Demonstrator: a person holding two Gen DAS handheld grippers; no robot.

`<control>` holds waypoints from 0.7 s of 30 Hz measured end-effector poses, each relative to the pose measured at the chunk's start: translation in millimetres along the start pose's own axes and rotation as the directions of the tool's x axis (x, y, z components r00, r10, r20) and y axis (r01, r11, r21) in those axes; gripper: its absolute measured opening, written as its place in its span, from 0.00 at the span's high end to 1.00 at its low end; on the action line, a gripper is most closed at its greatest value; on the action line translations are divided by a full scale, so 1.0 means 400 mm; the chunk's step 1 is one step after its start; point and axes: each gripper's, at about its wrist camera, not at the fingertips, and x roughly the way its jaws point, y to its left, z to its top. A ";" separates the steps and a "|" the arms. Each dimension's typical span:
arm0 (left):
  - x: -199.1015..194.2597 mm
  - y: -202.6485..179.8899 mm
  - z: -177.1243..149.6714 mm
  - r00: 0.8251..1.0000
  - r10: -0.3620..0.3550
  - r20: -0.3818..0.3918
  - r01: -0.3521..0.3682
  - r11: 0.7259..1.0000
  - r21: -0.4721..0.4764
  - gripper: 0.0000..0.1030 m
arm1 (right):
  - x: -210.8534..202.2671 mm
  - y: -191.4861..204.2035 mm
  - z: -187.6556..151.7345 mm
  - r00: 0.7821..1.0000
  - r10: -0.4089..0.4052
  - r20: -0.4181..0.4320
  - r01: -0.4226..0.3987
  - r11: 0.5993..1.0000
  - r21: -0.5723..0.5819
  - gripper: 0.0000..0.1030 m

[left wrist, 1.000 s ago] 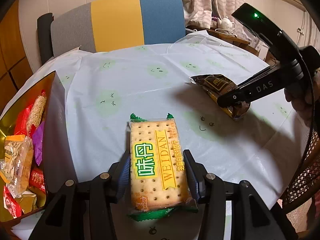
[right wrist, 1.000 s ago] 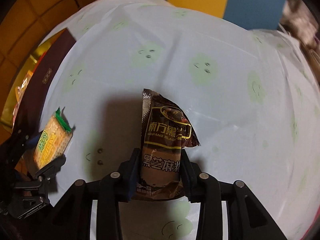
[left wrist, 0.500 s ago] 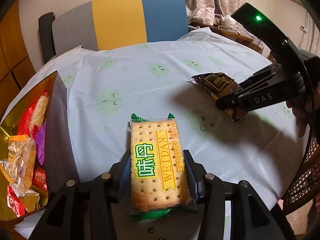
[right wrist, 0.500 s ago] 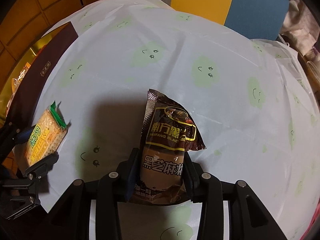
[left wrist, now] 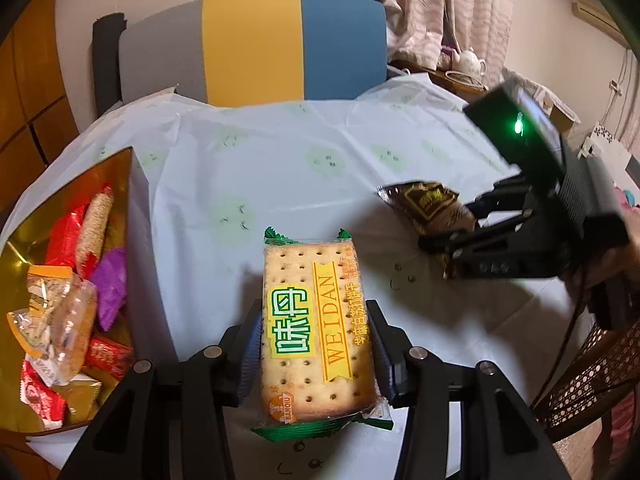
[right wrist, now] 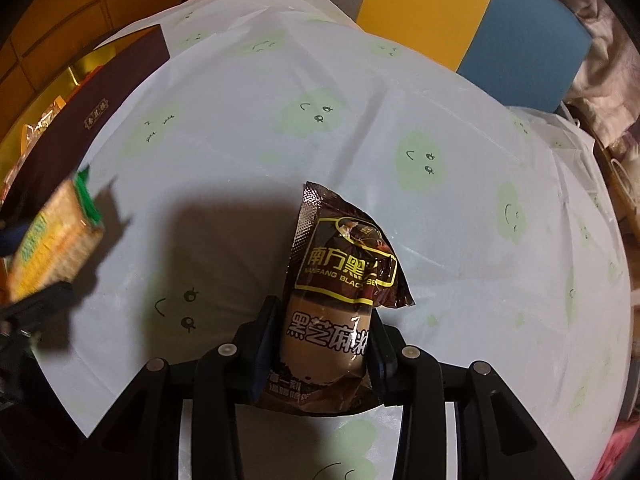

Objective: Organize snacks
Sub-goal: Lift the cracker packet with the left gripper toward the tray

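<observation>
Snacks partly sorted: several already lie in gold box (left wrist: 120,176), while left gripper (left wrist: 316,350) pinches cracker pack (left wrist: 316,336) and right gripper (right wrist: 322,350) pinches sesame sachet (right wrist: 340,292), both above tablecloth (right wrist: 240,120), unboxed.

both grippers are showing matte black frames, silver screws and dark blue pads; the right gripper (left wrist: 460,236) is glowing (one green light), trailing a black cable.

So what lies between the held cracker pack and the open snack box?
Only bare tablecloth separates the cracker pack from the snack box wall, seen in the left wrist view.
</observation>
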 end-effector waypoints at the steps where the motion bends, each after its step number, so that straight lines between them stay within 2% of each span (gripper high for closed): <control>1: -0.007 0.001 0.004 1.000 0.005 0.002 -0.005 1.000 -0.002 0.53 | -0.003 0.010 -0.007 1.000 -0.007 0.004 0.007 1.000 -0.009 0.61; 6: -0.028 0.008 0.020 1.000 0.003 0.000 -0.003 1.000 -0.023 0.53 | 0.000 0.028 -0.018 1.000 -0.020 0.012 0.020 0.999 -0.029 0.61; 12: -0.080 0.011 0.036 0.999 0.005 0.038 -0.004 0.999 -0.038 0.53 | 0.003 0.024 -0.014 1.000 -0.026 0.015 0.027 0.999 -0.045 0.62; 21: -0.142 0.040 0.069 0.994 0.062 0.095 -0.057 0.997 -0.051 0.53 | -0.005 0.030 -0.015 0.999 -0.033 0.022 0.035 0.998 -0.057 0.62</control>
